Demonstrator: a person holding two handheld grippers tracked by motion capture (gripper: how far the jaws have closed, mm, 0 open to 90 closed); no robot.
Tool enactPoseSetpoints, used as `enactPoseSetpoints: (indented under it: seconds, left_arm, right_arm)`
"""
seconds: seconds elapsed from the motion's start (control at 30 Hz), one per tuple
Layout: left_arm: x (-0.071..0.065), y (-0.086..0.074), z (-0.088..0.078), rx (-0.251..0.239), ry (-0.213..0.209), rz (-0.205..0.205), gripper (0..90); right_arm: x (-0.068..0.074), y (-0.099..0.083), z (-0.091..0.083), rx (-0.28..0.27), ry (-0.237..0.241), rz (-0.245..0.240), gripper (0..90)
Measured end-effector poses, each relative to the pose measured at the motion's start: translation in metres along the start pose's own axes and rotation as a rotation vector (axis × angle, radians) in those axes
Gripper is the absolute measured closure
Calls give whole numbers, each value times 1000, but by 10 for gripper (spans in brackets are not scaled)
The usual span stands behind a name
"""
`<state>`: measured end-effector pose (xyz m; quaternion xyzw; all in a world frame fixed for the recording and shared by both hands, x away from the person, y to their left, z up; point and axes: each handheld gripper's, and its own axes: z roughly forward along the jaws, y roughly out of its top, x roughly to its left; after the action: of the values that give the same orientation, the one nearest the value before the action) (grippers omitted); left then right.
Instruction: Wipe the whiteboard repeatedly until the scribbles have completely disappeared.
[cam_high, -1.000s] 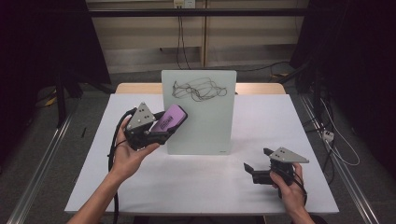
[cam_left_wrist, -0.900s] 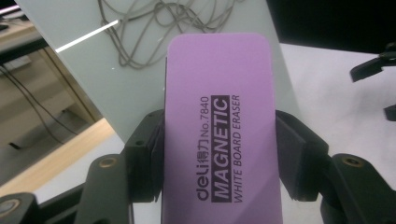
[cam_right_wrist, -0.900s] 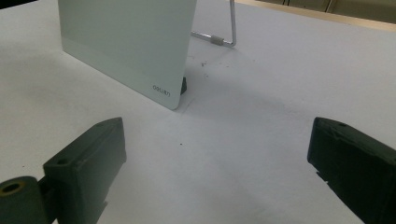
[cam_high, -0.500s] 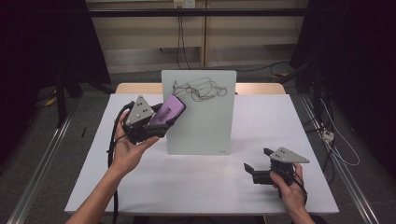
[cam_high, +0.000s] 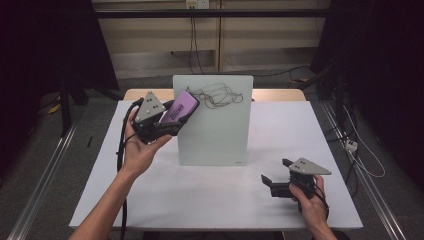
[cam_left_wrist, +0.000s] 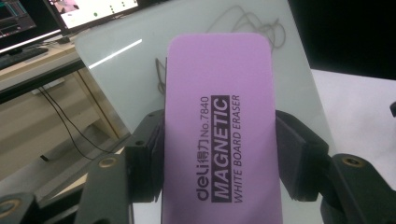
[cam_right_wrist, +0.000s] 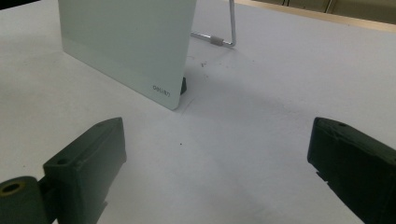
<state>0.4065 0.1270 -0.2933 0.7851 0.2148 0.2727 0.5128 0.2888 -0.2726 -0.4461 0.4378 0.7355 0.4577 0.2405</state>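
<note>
A small white board (cam_high: 214, 125) stands tilted on a wire stand in the middle of the table, with a black scribble (cam_high: 216, 95) near its top. My left gripper (cam_high: 172, 116) is shut on a purple magnetic board eraser (cam_high: 181, 107) and holds it up at the board's upper left edge. In the left gripper view the eraser (cam_left_wrist: 222, 126) sits between both pads, in front of the board (cam_left_wrist: 140, 60) and the scribble (cam_left_wrist: 254, 25). My right gripper (cam_high: 272, 177) rests open on the table at the front right, with nothing between its fingers; the board's lower corner (cam_right_wrist: 140, 60) lies ahead of it.
The white table (cam_high: 215, 200) has bare room in front of the board and at both sides. The board's wire stand (cam_right_wrist: 224, 32) reaches back behind it. Cables (cam_high: 360, 155) lie on the floor to the right.
My left gripper has risen and moved right with the eraser, from the board's left side up toward its top corner. The right gripper has stayed still.
</note>
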Motion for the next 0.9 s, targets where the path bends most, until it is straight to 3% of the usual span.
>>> enactPoseSetpoints:
  seconds: [0.13,0.4,0.7,0.9]
  left_arm:
    - [0,5,1,-13,-2,-4,411]
    - [3,17,3,-10,28,39,411]
    - [12,24,11,-21,39,22,411]
    - [15,27,16,-24,54,56,411]
  right_arm:
    - [-1,0,0,-2,-1,-2,47]
    - [-1,0,0,-1,-3,-1,47]
    - [-1,0,0,0,-3,1,47]
    - [-1,0,0,0,-2,1,47]
